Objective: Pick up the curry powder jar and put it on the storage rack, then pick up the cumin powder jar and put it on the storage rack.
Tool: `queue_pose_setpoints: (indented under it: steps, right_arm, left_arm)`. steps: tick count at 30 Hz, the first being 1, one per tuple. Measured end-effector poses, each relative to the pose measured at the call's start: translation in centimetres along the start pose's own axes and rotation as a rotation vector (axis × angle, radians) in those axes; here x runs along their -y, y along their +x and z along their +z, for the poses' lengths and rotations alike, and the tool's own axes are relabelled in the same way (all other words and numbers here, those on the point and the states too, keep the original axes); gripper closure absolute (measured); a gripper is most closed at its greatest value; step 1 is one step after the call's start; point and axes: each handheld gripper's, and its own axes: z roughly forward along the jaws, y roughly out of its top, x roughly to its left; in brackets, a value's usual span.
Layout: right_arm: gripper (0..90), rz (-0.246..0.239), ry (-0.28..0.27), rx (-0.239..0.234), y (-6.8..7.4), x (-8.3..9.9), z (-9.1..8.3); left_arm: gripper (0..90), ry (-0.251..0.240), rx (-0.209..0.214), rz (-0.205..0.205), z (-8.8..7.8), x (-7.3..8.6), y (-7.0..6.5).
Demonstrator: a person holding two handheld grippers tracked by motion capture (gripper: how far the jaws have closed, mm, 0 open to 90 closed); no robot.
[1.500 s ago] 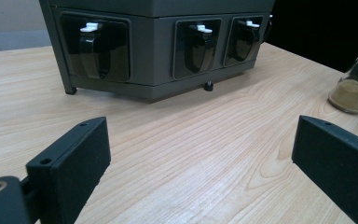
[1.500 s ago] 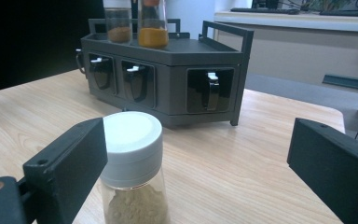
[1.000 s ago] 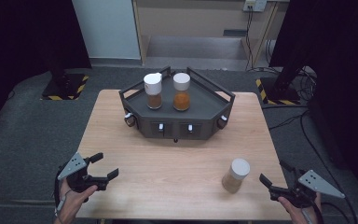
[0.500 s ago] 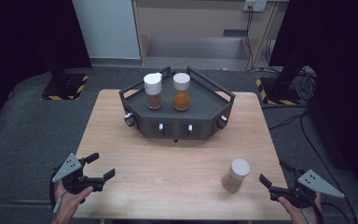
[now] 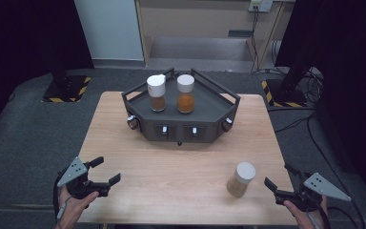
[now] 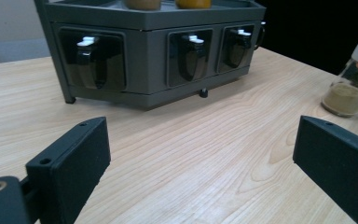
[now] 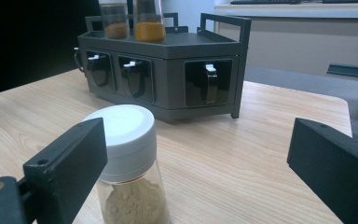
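Note:
A dark grey spice rack (image 5: 178, 125) with small drawers stands at the back middle of the wooden table. Two white-capped jars stand on top of it, one of brown spice (image 5: 157, 93) and one of orange spice (image 5: 186, 94). A third jar (image 5: 241, 179) of tan powder stands upright on the table at the front right. My left gripper (image 5: 108, 169) is open at the front left corner, low over bare wood, facing the rack (image 6: 144, 51). My right gripper (image 5: 277, 175) is open just right of the tan jar (image 7: 128, 158), which stands by its left jaw, untouched.
The table's front edge runs just under both hands. Bare wood (image 5: 171, 167) lies between the rack and the grippers. Grey floor surrounds the table, with cables (image 5: 310, 124) at the right and dark stands with striped bases behind.
The left gripper shifted very slightly at the front left. The right gripper and all three jars have stayed where they were.

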Motion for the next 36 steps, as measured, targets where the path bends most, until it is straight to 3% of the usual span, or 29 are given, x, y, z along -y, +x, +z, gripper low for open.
queue_pose_setpoints:
  steps: [13, 25, 32, 36]
  right_arm:
    - [5.2, -0.001, 0.005, -0.012, 0.0, -0.1, 0.1]
    - [4.1, 0.008, 0.0, -0.012, -0.1, -0.2, 0.0]
    - [0.9, 0.036, -0.009, -0.052, -0.7, -1.0, -0.2]
    - [0.8, 0.013, -0.013, -0.056, -0.7, -1.8, -0.3]
  left_arm:
    - [2.7, -0.045, 0.033, -0.035, -0.5, 0.9, 0.8]
    - [2.8, -0.055, 0.033, -0.028, -0.5, 1.1, 0.9]
    - [2.7, -0.053, 0.03, -0.027, -0.5, 1.1, 1.0]
    - [2.7, -0.053, 0.027, -0.029, -0.6, 1.2, 1.0]
